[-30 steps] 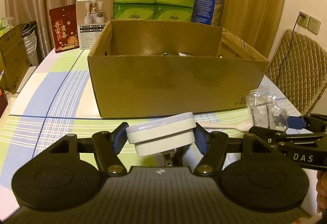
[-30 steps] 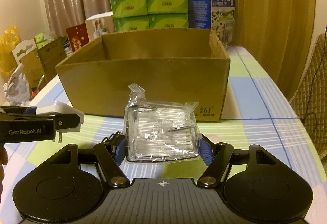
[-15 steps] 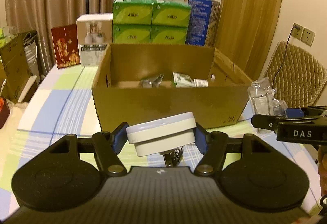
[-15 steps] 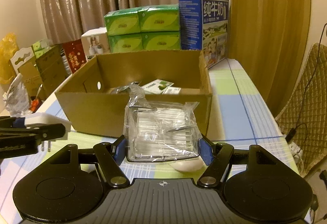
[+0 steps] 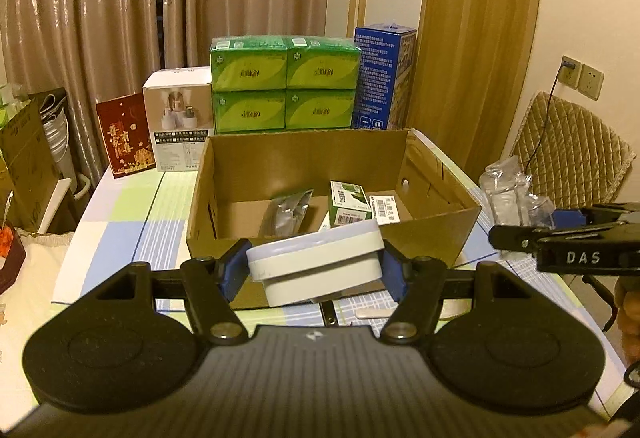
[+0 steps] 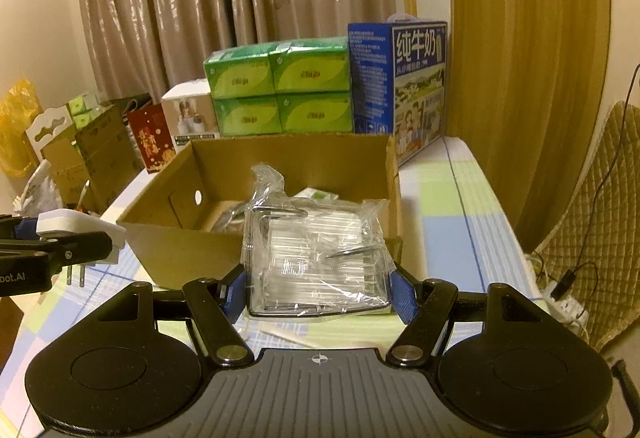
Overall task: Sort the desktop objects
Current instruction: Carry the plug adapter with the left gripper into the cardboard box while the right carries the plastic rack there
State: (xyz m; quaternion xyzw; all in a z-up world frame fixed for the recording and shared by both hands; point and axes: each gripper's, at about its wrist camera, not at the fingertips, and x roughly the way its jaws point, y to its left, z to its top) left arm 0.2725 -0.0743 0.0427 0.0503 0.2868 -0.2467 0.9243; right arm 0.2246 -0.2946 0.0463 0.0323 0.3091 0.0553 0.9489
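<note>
My left gripper (image 5: 314, 270) is shut on a white round plug-in device (image 5: 316, 262) with metal prongs, held above the table just before the near wall of an open cardboard box (image 5: 280, 242). My right gripper (image 6: 318, 290) is shut on a clear plastic-wrapped packet (image 6: 316, 258), also raised near the box's (image 6: 168, 234) front edge. Inside the box lie a silver pouch (image 5: 286, 214), a green carton (image 5: 348, 202) and a labelled white item (image 5: 384, 208). The left gripper with the white device (image 6: 76, 226) shows at the left of the right wrist view; the right gripper and packet (image 5: 508, 194) show at the right of the left wrist view.
Behind the box stand green tissue packs (image 5: 284, 94), a blue milk carton (image 6: 416, 86), a white product box (image 5: 178, 118) and a red card (image 5: 126, 136). A wooden stick (image 6: 280, 334) lies on the checked tablecloth (image 6: 452, 206). A quilted chair (image 5: 568, 154) stands right, cardboard boxes (image 6: 96, 150) left.
Both grippers have risen with their loads, so the views now look down into the box and its contents show. Neither grip has changed.
</note>
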